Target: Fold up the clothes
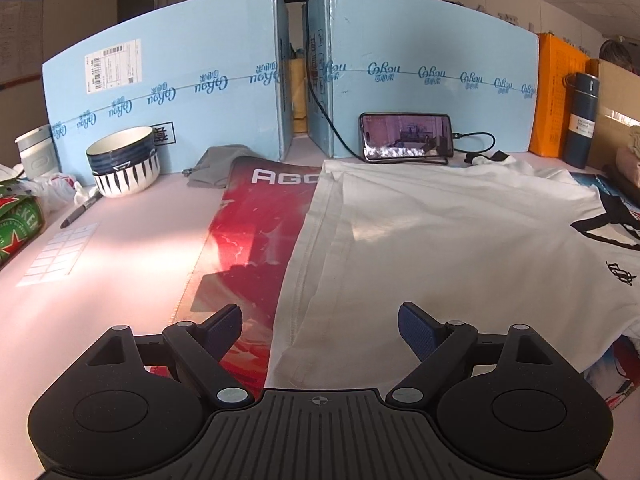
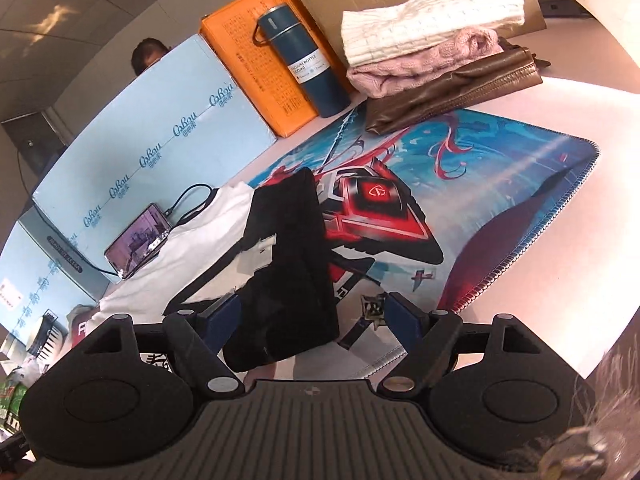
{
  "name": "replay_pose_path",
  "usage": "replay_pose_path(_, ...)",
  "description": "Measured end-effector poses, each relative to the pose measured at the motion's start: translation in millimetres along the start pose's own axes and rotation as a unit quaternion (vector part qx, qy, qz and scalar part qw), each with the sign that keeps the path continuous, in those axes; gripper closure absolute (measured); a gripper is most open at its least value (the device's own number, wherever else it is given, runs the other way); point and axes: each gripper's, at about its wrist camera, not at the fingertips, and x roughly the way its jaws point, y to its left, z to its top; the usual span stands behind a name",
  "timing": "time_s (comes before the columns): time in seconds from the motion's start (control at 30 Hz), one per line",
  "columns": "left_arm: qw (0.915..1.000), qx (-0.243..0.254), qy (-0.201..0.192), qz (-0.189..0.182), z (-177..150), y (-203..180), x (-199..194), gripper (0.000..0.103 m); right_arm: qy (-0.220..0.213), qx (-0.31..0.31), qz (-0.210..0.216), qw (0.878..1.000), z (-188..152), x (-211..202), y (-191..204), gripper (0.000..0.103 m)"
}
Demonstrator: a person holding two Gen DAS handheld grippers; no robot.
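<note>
A white T-shirt with a black print lies spread on the printed desk mat, its hem toward the left. My left gripper hovers open over the hem's near corner, fingers wide, one over the mat and one over the cloth. In the right wrist view the shirt's white body runs into a black sleeve lying on the mat. My right gripper is open, and the sleeve's end lies between its spread fingers, nearer the left fingertip.
Light blue boxes wall the back, with a phone and its cable propped against them. A bowl, a pen and green cans sit at the left. A bottle, an orange box and stacked folded clothes stand at the right.
</note>
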Motion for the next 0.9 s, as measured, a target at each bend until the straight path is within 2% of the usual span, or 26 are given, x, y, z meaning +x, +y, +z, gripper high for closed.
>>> replay_pose_path(0.07,0.9999,-0.009,0.005,0.003,-6,3,-3,0.016,0.009,0.007,-0.003,1.0,2,4,10,0.025)
replay_pose_path(0.2,0.9996,-0.026,0.001,0.009,-16,10,-12,0.016,0.026,0.005,-0.04,0.999,2,8,29,0.027)
replay_pose_path(0.27,0.9997,-0.024,-0.002,0.01,-19,10,-14,0.018,0.029,-0.03,-0.041,0.998,-4,12,38,0.027)
replay_pose_path(0.3,0.9997,-0.021,-0.005,0.007,-19,9,-15,0.02,0.031,-0.05,-0.041,0.997,-7,14,43,0.03)
replay_pose_path(0.33,0.9998,-0.019,-0.007,0.001,-19,9,-16,0.023,0.032,-0.07,-0.041,0.996,-10,16,47,0.039)
replay_pose_path(0.37,0.9998,-0.017,-0.009,-0.006,-19,9,-16,0.024,0.033,-0.09,-0.04,0.995,-13,18,52,0.043)
replay_pose_path(0.4,0.9997,-0.014,-0.013,-0.014,-20,9,-17,0.027,0.035,-0.11,-0.04,0.992,-16,20,57,0.057)
replay_pose_path(0.43,0.9996,-0.012,-0.016,-0.022,-21,9,-17,0.035,0.036,-0.13,-0.04,0.99,-19,22,61,0.067)
replay_pose_path(0.47,0.9993,-0.01,-0.018,-0.032,-21,9,-19,0.049,0.038,-0.131,-0.036,0.99,-19,21,60,0.082)
replay_pose_path(0.5,0.9989,-0.008,-0.019,-0.042,-21,9,-20,0.057,0.04,-0.128,-0.03,0.991,-17,21,56,0.09)
replay_pose_path(0.57,0.998,-0.008,-0.02,-0.06,-22,9,-23,0.082,0.045,-0.12,-0.02,0.992,-14,19,49,0.092)
replay_pose_path(0.63,0.9961,-0.013,-0.014,-0.085,-24,10,-27,0.089,0.039,-0.133,-0.03,0.99,-12,16,47,0.092)
replay_pose_path(0.77,0.9933,-0.002,0.002,-0.115,-27,4,-37,0.089,0.04,-0.125,-0.043,0.99,-5,13,38,0.092)
replay_pose_path(0.87,0.9937,0.011,0.012,-0.111,-28,3,-42,0.087,0.039,-0.138,-0.05,0.988,-1,17,37,0.091)
replay_pose_path(0.9,0.9944,0.018,0.013,-0.103,-28,4,-43,0.084,0.04,-0.145,-0.051,0.987,0,19,38,0.087)
